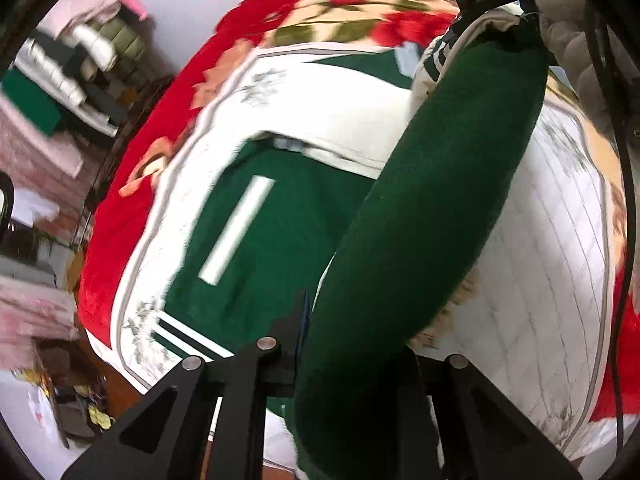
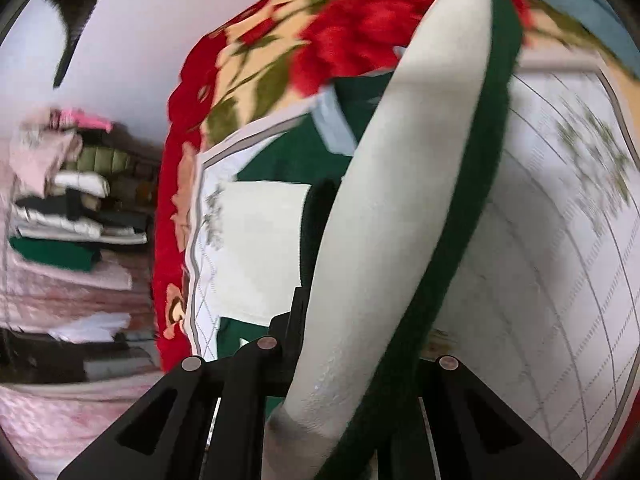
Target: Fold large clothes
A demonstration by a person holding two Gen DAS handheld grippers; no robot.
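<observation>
L wrist view: dark green and cream fleece jacket (image 1: 280, 216) lies spread on a white quilted bed cover w/ grey leaf print (image 1: 540, 260), itself over a red floral plush blanket (image 1: 132, 200); a white bar stripe on the green panel runs 7 to 1 o'clock. A green sleeve fold (image 1: 420, 220) rises from the left gripper (image 1: 320, 340) at 6 o'clock up to 1 o'clock, where the other gripper's black frame and a pale knit sleeve of the person (image 1: 568, 28) show, which only this view gives. Left jaws narrow, clamped on the green fabric; pad contact itself hidden under cloth. R wrist view: same fold seen from the other face, cream side w/ a green edge (image 2: 400, 200), long axis 6 to 1 o'clock, ribbed cuff-like end near the right gripper (image 2: 320, 340); right jaws narrow, pinching that cream/green fabric. Only this view shows the cream panel (image 2: 264, 248) flat on the cover at 9 o'clock and more of the blanket's rose pattern at 12. Both views: stack of folded clothes (image 2: 76, 216) at 9–10 o'clock off the bed, pink quilted textile beneath, blurred. Hard to make out: all edges smeared by motion blur; jacket's collar and hem not told apart w/ certainty; a pale blue strip (image 2: 332, 120) near the jacket's far end, nature unclear. Lower jacket cut off by gripper frames in both.
</observation>
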